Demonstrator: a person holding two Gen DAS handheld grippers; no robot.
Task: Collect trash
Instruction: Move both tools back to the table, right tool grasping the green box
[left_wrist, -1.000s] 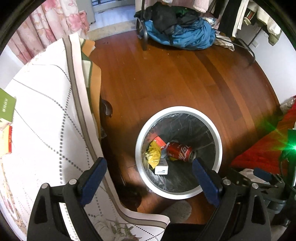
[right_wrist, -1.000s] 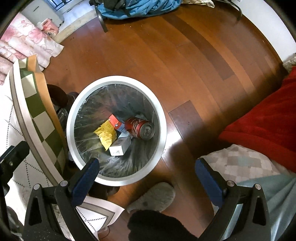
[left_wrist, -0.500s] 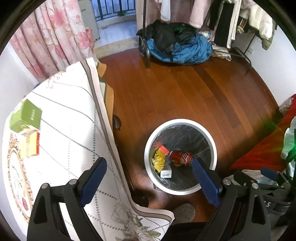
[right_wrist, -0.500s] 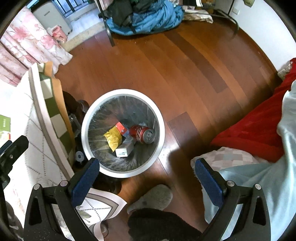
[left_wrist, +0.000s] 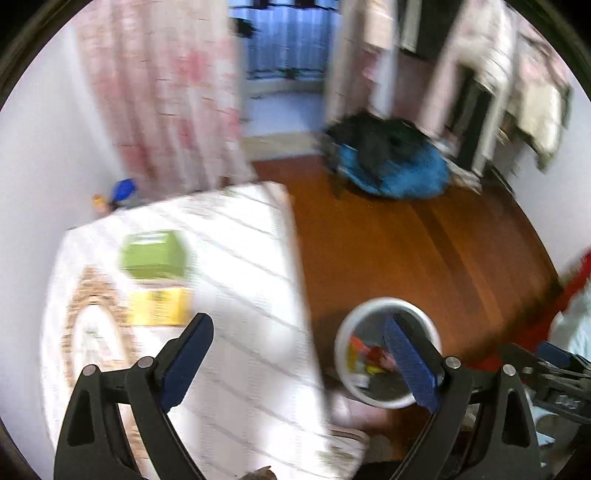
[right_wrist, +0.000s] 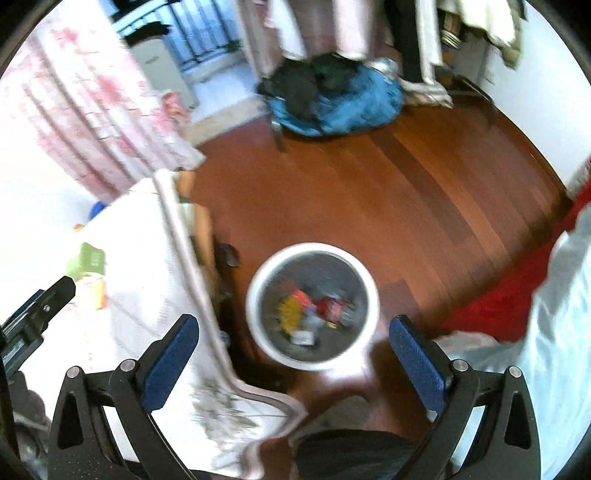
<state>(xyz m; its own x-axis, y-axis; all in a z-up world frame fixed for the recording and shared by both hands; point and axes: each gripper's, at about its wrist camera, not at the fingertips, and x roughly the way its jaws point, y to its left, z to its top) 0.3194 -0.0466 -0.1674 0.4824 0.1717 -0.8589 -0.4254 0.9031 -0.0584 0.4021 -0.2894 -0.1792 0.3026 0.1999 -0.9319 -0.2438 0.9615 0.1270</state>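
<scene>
Both our left gripper (left_wrist: 297, 363) and right gripper (right_wrist: 291, 363) have jaws spread wide and empty. The white trash bin (right_wrist: 258, 325) stands on the wooden floor (right_wrist: 388, 199) right of the surface (left_wrist: 236, 295) and already holds several pieces: something yellow, something red, a pale box. A green box (left_wrist: 153, 254) and a yellow box (left_wrist: 160, 306) lie on the surface, far left, probably left to collect. Blur makes any writing unreadable.

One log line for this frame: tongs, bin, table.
left tongs: open, empty | right tongs: open, empty | bin: on floor, holds trash | green box, yellow box: on table | frames blurred
</scene>
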